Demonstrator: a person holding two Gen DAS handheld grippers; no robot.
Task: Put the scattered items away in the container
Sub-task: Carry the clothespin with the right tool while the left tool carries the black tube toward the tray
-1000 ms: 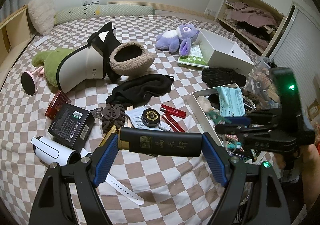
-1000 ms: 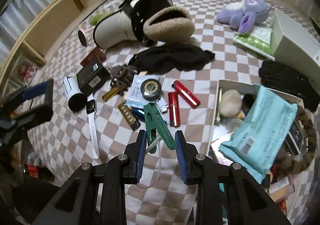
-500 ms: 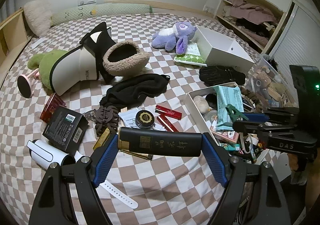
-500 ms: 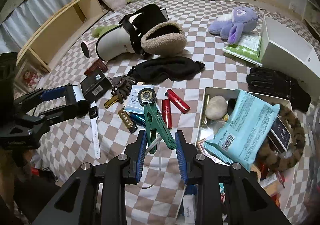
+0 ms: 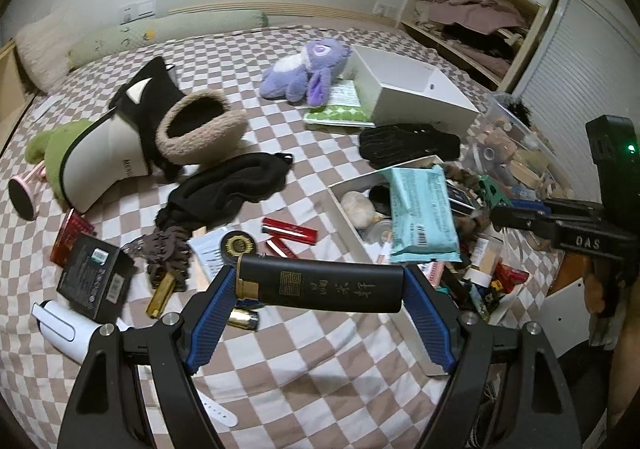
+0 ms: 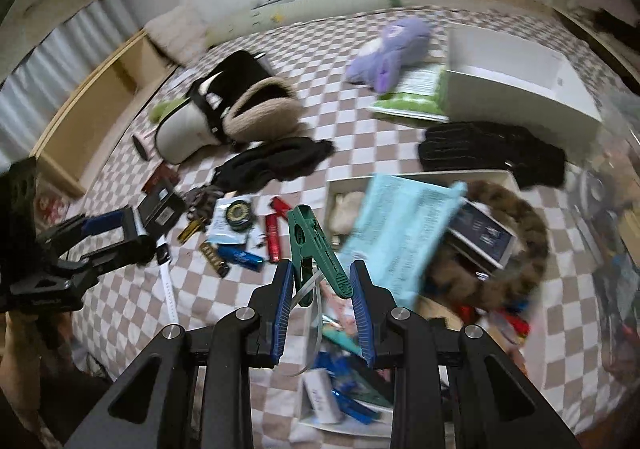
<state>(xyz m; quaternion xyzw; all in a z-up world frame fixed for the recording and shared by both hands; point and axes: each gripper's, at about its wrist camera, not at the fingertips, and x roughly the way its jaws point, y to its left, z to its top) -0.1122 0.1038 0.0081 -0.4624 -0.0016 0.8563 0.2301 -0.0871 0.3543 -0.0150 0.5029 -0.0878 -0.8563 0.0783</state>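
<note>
The green clip (image 6: 318,249), pinched between the nearly closed fingers of the right gripper (image 6: 320,291), now hangs over the near end of the container (image 5: 348,227), having come across from the bedspread (image 5: 304,361) left of it; a drop looks close. The left gripper (image 5: 320,303), spread wide, clamps the black tube (image 5: 320,283) endwise, nearer the container's left wall than before. Red sticks (image 5: 289,230) lie left of it.

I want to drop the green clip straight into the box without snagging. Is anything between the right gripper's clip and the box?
No barrier shows in the air between them. The green clip, clamped in the right gripper, hangs over the box, but the blue wipes pack and other clutter cover most of the inside.
</note>
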